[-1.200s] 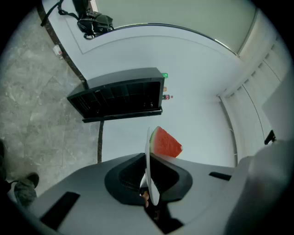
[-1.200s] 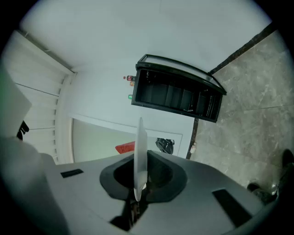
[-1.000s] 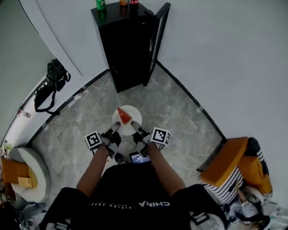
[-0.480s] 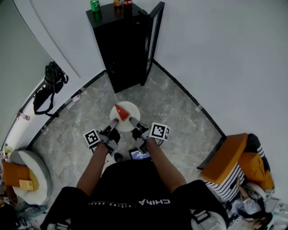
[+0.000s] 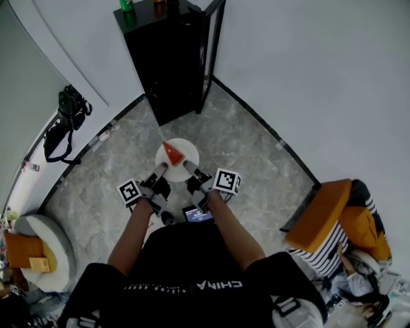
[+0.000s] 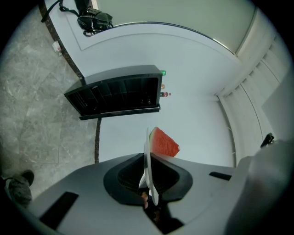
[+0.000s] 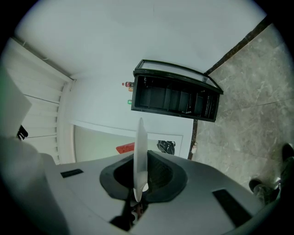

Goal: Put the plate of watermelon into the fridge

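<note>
Jaws of the left gripper (image 5: pixel 160 170) were clamped on the near-left rim of the white plate (image 5: pixel 186 150); the left gripper view showed that rim edge-on, pinched thin between them. The plate was carried level in the air above the stone floor (image 5: pixel 243 147), well short of the black fridge (image 5: pixel 168 61), with the watermelon (image 5: pixel 172 154) wedge lying loose toward its left side. The right gripper (image 5: pixel 188 166) had its jaws closed on the near-right rim in the same way.

The chief risk looked to be tilt. Each hold was only a narrow bite on a smooth rim, so if one hand rose or ran ahead of the other, the plate could twist free or the wedge could slide off the far edge. The fridge door (image 5: pixel 211 51) stood open at the cabinet's right, where the right gripper could knock it on the way in.

The drink cans (image 5: pixel 127 5) on top of the fridge were cut off by the upper edge of the head view. The fridge's interior was too dark and small to tell which shelf was free.
</note>
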`<state>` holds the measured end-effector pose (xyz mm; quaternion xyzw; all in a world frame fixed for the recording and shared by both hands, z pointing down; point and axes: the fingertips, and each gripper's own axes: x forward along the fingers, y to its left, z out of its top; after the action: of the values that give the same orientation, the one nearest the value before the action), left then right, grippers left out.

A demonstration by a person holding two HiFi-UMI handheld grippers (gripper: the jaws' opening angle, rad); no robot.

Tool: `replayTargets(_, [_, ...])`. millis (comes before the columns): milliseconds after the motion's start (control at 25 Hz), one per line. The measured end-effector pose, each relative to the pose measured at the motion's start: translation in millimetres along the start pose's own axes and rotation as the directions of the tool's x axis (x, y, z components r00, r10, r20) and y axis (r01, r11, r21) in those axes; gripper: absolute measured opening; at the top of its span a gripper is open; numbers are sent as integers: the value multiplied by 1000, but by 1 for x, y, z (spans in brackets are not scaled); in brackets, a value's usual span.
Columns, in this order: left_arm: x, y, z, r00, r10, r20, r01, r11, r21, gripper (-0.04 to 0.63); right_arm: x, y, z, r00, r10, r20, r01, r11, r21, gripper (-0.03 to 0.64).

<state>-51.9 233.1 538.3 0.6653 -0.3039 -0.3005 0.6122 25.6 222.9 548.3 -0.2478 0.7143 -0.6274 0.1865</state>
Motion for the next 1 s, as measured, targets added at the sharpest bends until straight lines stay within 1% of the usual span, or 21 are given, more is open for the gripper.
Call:
replayTargets(120, [5, -3, -8, 1000, -3, -18, 3, 999, 40, 32, -7, -1, 4, 1000, 4, 20, -5, 1000, 9, 34])
replayTargets(240, [9, -6, -18, 999, -32, -15, 32, 999, 15, 32, -15, -5, 13, 999, 3, 48, -5, 999, 35, 32])
replayTargets(320, [11, -6, -22, 999, -38, -1, 38, 999, -3, 32, -19, -6, 17, 999, 5, 49, -7, 999, 32, 32])
replayTargets(560, [22, 2, -32, 1000, 18, -17, -18, 1000, 3, 32, -28, -9, 27, 1000, -11, 18, 11, 1000, -3, 34])
replayTargets(800, [42, 5, -43, 1000, 26, -6, -26, 1000, 0, 32, -38, -13, 48, 1000, -22, -18, 21, 999, -39, 32])
replayTargets(880, [46, 5, -47, 1000, 30, -4, -30, 999, 12, 32, -41, -14, 51, 999, -17, -28, 16, 999, -33, 32])
replayTargets(1000, [51, 4, -50, 999, 30, 14, -30, 999, 18, 32, -43, -12, 56, 999, 12, -45, -12, 1000, -7, 32])
